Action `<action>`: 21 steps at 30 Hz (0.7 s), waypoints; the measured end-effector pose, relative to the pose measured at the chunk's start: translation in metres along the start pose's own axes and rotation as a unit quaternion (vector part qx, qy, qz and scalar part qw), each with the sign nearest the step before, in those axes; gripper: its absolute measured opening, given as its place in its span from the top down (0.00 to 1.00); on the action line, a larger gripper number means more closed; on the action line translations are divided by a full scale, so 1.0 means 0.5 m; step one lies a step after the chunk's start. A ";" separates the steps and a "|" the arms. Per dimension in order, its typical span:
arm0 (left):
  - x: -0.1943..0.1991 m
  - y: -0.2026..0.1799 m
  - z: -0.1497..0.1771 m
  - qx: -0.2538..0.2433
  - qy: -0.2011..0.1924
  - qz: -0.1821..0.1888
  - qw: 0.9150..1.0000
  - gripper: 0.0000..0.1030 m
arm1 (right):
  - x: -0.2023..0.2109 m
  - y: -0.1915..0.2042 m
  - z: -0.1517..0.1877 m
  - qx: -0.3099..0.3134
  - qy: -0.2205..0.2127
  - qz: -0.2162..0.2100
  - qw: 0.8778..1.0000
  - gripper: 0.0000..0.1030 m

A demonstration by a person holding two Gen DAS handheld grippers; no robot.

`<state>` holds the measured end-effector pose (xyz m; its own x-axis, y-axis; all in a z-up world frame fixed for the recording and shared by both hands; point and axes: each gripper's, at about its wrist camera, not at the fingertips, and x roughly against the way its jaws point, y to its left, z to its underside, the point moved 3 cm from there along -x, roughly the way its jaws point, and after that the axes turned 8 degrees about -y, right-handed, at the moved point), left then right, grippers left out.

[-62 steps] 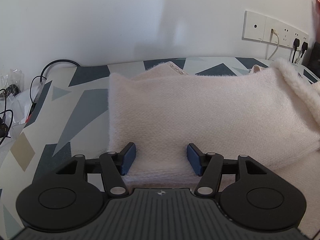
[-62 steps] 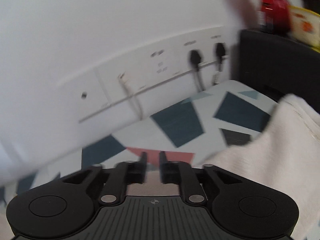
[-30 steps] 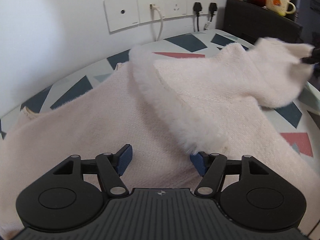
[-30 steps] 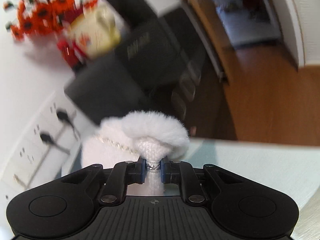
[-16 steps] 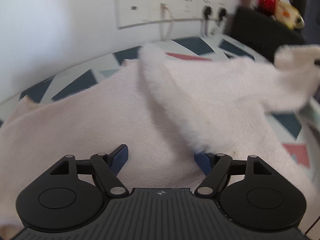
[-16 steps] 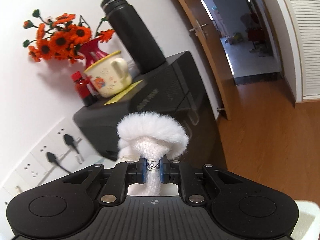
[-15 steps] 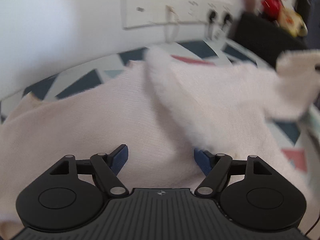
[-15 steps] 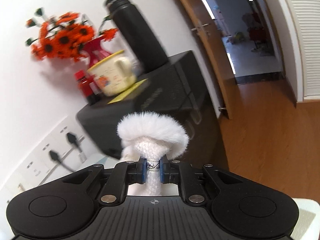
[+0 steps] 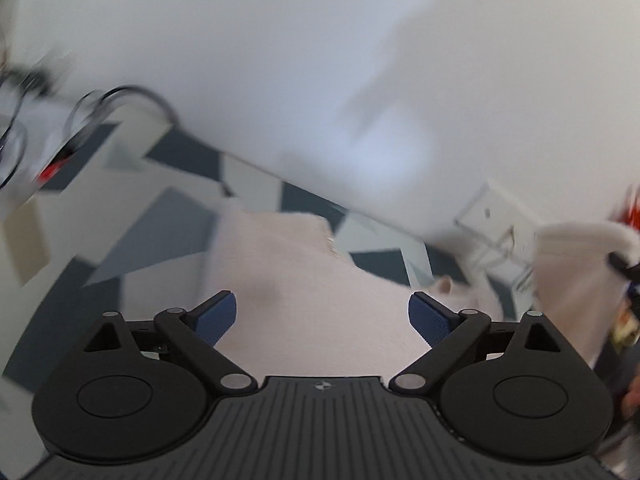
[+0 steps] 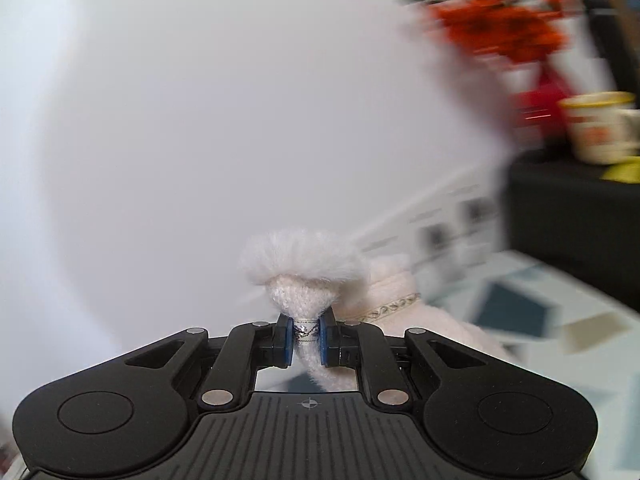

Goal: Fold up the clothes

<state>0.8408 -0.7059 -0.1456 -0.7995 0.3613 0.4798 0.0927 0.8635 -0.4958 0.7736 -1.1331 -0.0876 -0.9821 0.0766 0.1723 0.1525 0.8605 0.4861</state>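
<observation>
A: Right gripper [image 10: 306, 338] clamped tight on the fluffy cuff [image 10: 300, 260] of the pale pink sweater [image 9: 320, 320], jaws narrow with the knit pinched between the pads. Probably lifted like that to swing the sleeve over the body for a fold.

B: Left gripper [image 9: 322, 318] just been opening, now wide and holding nothing, hovering right above the sweater. Guessing ready to pin or smooth.

A: Sweater spread on a geometric-print tablecloth [image 9: 160, 224], white wall behind it. Orange flowers [image 10: 504, 32] and mug [image 10: 600, 128] beside it, on a black cabinet.
</observation>
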 end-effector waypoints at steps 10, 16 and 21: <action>0.047 0.119 0.005 0.100 0.009 -0.015 0.995 0.07 | -0.079 0.299 0.352 0.153 0.237 -0.174 0.943 0.89; 0.035 0.104 0.021 0.079 0.034 -0.010 0.996 0.07 | -0.060 0.297 0.465 0.160 0.308 -0.156 0.925 0.86; -0.012 0.086 0.025 0.108 0.066 0.015 0.992 0.07 | -0.050 0.254 0.419 0.114 0.298 -0.161 0.934 0.89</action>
<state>0.8422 -0.6756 -0.1788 -0.7117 0.4417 0.5463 -0.0254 0.7610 -0.6483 0.7940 -0.9202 -0.2097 -0.7256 -0.4409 0.5283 -0.2352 0.8804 0.4117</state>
